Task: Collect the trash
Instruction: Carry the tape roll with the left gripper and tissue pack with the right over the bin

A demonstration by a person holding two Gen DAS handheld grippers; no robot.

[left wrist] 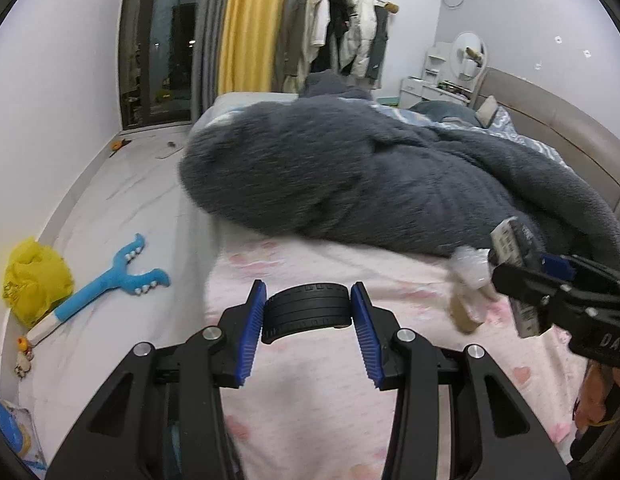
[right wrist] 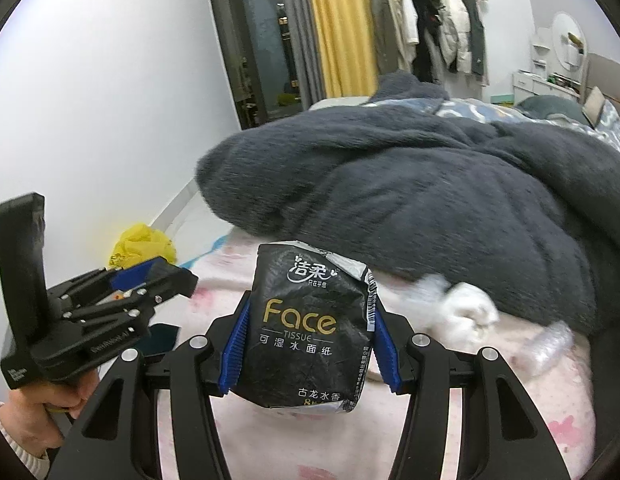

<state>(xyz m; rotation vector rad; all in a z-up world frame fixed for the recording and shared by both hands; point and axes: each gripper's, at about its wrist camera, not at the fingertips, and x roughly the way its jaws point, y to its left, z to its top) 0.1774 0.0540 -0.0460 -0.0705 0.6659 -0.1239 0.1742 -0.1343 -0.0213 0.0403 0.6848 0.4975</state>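
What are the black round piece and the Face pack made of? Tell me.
Black round piece, clamped in the left gripper: probably rubber or matte plastic, with a ribbed, dull side. Face pack, clamped in the right gripper: thin glossy plastic film, crinkled, with a silvery torn top.

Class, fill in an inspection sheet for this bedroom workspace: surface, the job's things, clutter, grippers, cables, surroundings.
Surface: bed with pink patterned sheet, grey fleece blanket heaped on it.
Job's things: black round lid; black tissue pack; crumpled white tissues and clear plastic wrap on the sheet.
Clutter: yellow bag and blue toy on the floor.
Grippers: left gripper shut on the lid; right gripper shut on the pack.
Cables: nothing seen.
Surroundings: yellow curtain, clothes rack.
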